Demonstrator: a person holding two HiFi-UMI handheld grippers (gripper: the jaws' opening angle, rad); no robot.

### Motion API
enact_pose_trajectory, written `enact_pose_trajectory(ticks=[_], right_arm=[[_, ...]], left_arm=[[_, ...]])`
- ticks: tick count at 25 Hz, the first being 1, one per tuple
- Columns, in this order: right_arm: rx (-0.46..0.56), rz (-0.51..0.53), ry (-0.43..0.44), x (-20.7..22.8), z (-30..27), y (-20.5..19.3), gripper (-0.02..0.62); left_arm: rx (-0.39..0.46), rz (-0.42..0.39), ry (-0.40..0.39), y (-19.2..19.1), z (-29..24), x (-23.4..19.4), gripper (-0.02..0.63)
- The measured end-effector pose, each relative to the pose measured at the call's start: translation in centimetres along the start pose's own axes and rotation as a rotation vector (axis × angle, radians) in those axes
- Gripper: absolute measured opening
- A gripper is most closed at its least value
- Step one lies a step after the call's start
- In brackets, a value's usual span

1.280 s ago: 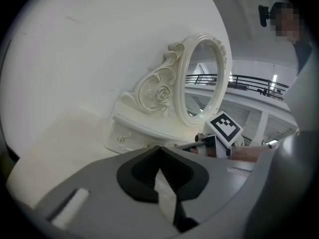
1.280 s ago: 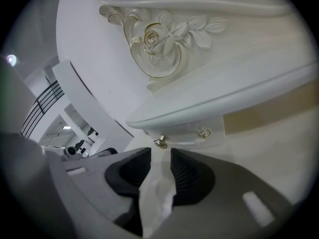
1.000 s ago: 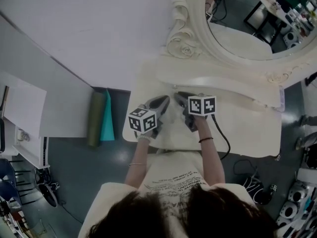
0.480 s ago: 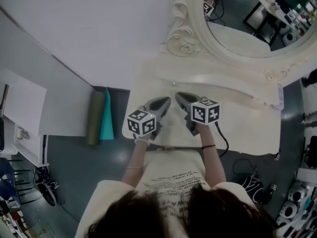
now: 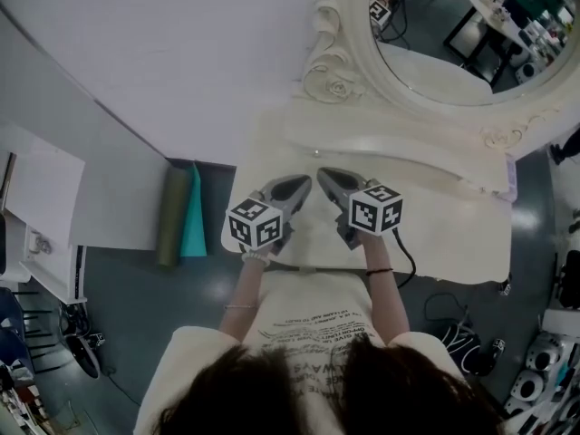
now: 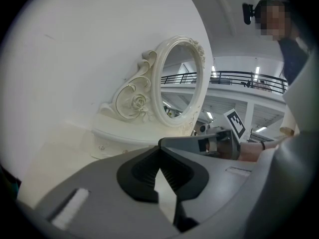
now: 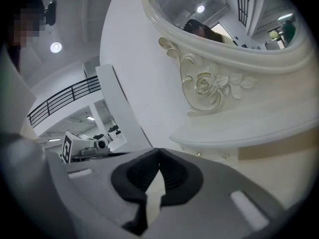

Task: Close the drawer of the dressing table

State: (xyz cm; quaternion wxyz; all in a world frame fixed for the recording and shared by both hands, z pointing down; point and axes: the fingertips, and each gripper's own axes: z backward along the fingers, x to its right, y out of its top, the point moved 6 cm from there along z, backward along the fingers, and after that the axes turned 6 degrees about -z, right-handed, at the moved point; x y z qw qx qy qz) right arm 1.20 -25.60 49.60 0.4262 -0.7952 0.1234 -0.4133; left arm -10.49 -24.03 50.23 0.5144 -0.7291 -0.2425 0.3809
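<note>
The cream dressing table (image 5: pixel 453 234) stands against the white wall, with its oval mirror (image 5: pixel 453 53) behind it. No drawer sticks out past its front edge in the head view. Small drawer knobs (image 7: pixel 225 156) show under the mirror shelf. Both grippers hover side by side over the tabletop and touch nothing. My left gripper (image 5: pixel 304 182) (image 6: pixel 159 148) has its tips together and empty. My right gripper (image 5: pixel 323 172) (image 7: pixel 158 151) has just been closing, and its jaws now meet with nothing between them. Each gripper view shows the other gripper beside it.
A green roll (image 5: pixel 175 216) and a teal roll (image 5: pixel 195 211) lie on the floor left of the table. A black cable (image 5: pixel 410 259) trails from the right gripper over the table's front. A white cabinet (image 5: pixel 45 198) stands at far left.
Both grippers have lifted a little above the tabletop and drawn slightly apart. The right gripper's jaws have come together.
</note>
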Motion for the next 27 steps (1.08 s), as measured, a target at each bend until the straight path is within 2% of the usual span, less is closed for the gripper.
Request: enact_pose_trajectory(ticks=[9, 27], right_arm=[[0.033, 0.045, 0.042, -0.82, 0.3, 0.39, 0.003], [0.04, 0.031, 0.027, -0.8, 0.86, -0.16, 0.003]], left_arm=[[0.017, -0.027, -0.011, 0.9, 0.03, 0.43, 0.0], [0.005, -0.017, -0.011, 0.16, 0.66, 0.77, 0.0]])
